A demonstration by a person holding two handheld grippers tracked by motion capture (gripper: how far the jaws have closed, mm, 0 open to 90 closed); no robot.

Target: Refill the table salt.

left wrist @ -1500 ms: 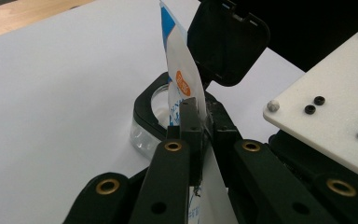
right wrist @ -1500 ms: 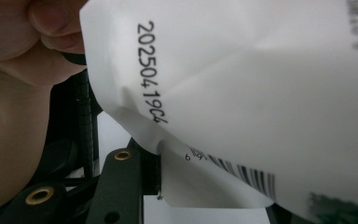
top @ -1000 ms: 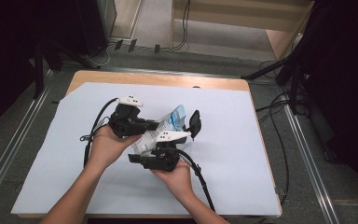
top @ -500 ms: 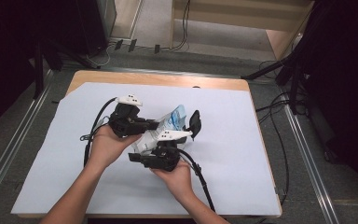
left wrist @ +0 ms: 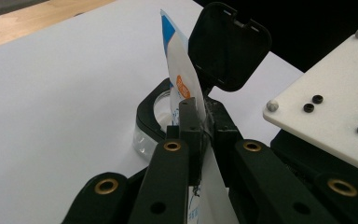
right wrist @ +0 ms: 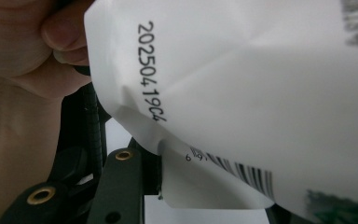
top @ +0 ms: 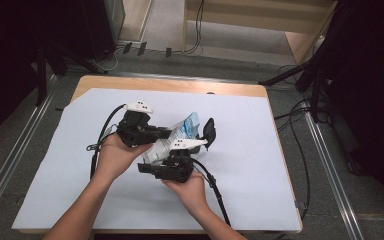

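Both grippers meet over the middle of the table, each clamped on the same white pouch [top: 180, 134]. Seen from above, the left gripper [top: 167, 134] points right, its hand [top: 112, 157] wrapped around the body from the near side with the forearm running in from the bottom left. In the left gripper view its jaws are pressed tight together on the pouch's thin edge, the sheet rising upright between them with blue and orange print. The right gripper [top: 192, 147] lies just near of it, held by the right hand [top: 190, 187] from below. In the right gripper view a corner of the pouch [right wrist: 242, 93], printed with a date code and a barcode, sits pinched against one jaw; the opposite jaw is cut off by the sheet.

Behind the pouch stands a clear jar [left wrist: 151, 123] with a black rim and a black flip lid [left wrist: 226, 44] standing open; most of the jar is hidden by the jaws and the pouch. The pouch's printed text is blurred at the top right of the right gripper view.

A white sheet [top: 260, 165] covers the wooden table [top: 180, 85]. Cables [top: 300, 130] trail over the grey floor [top: 165, 25] to the right and at the far side.
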